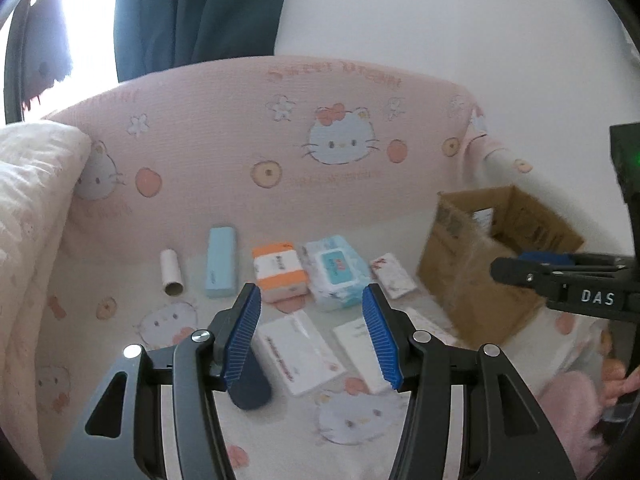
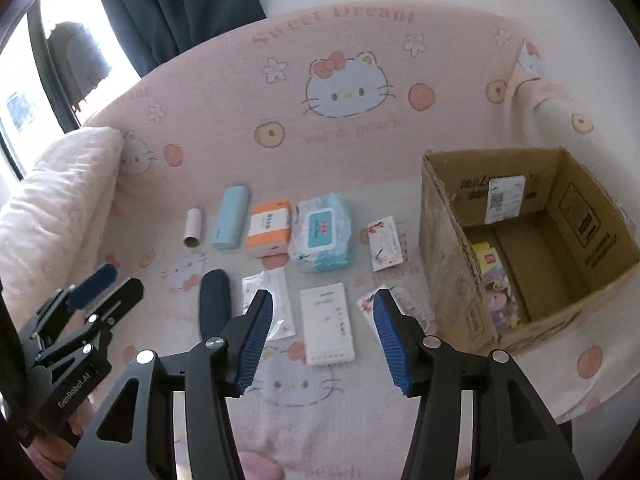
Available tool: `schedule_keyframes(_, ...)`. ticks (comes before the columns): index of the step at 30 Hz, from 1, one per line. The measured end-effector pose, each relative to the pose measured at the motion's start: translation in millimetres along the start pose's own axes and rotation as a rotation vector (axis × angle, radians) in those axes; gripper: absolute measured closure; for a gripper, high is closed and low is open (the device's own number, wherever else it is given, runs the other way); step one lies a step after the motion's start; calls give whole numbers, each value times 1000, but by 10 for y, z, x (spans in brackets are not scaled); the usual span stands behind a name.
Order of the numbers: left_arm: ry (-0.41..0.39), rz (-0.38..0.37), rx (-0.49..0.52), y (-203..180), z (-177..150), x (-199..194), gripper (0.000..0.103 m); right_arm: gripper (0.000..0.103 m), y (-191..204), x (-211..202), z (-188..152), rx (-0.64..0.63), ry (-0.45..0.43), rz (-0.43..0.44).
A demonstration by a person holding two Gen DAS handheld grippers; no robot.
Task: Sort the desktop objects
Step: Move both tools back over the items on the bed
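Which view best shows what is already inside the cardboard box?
The right wrist view. It looks down into the cardboard box, where a colourful packet lies on the floor. In the left wrist view the same box is blurred, seen from the side, with its contents hidden.

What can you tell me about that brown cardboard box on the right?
The cardboard box is brown corrugated card, worn and scuffed on its near wall, standing upright with its top open on the pink printed bedcover. A white shipping label is stuck on its inner back wall, and colourful packets lie on its floor. Neither hand-held gripper touches it.
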State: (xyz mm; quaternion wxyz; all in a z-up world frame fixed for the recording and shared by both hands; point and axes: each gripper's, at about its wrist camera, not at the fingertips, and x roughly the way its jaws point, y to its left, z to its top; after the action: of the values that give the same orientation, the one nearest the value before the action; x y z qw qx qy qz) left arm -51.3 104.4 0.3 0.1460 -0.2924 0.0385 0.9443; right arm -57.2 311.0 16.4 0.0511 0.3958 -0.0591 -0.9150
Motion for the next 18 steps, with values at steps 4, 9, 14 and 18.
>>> schedule_keyframes(4, -2, -4, -37, 198, -137, 187, 46, 51, 132, 293, -69, -56, -6, -18)
schedule_keyframes(9, 38, 17, -132, 607, -269, 481, 46, 51, 251, 766, -47, -30, 42, 52)
schedule_keyframes(14, 78, 46, -215, 982, -326, 755, 46, 51, 372, 1225, 42, -50, 91, 80)
schedule_keyframes(18, 108, 23, -269, 1125, -363, 997, 46, 51, 369, 1512, 116, -19, 118, 79)
